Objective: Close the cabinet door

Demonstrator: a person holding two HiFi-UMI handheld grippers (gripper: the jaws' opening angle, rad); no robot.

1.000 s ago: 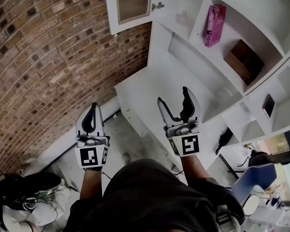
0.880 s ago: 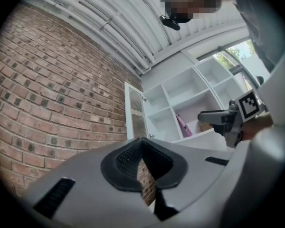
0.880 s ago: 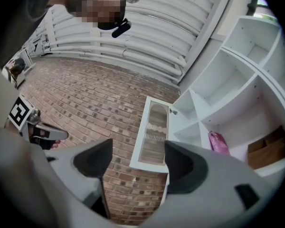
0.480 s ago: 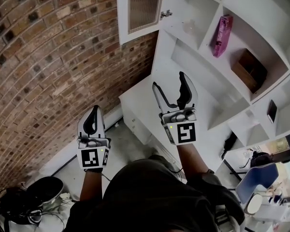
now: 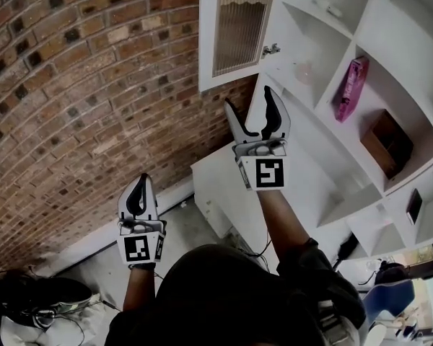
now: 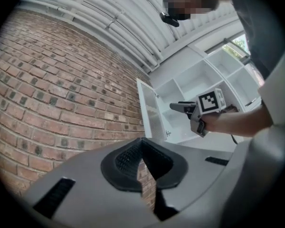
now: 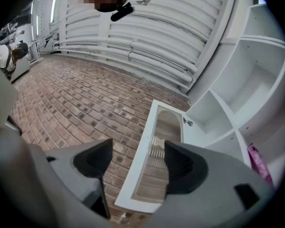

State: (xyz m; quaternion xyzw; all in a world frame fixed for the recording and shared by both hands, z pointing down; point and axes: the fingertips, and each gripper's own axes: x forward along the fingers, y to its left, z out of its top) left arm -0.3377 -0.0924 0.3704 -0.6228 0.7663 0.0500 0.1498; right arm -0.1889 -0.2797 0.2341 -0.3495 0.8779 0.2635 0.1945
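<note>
The white cabinet door [image 5: 238, 27] with a ribbed glass panel stands swung open toward the brick wall, hinged [image 5: 270, 49] to the white shelving unit [image 5: 314, 31]. My right gripper [image 5: 249, 101] is raised and open just below the door's lower edge, holding nothing. In the right gripper view the door [image 7: 159, 160] shows between and beyond the open right gripper [image 7: 137, 148], apart from it. My left gripper [image 5: 139, 186] hangs low on the left, shut and empty. The left gripper view shows the left gripper [image 6: 142, 158] shut, with the door [image 6: 149, 115] beyond it.
A brick wall [image 5: 79, 85] runs behind the open door. The open shelves hold a pink package [image 5: 350, 89] and a brown box [image 5: 386, 143]. A low white counter [image 5: 224, 182] stands under the shelves. Cables and a dark bag [image 5: 29, 301] lie on the floor at the left.
My right gripper has risen from over the counter to just under the open door, still open. The left gripper has stayed low and shut. The door has not swung.
</note>
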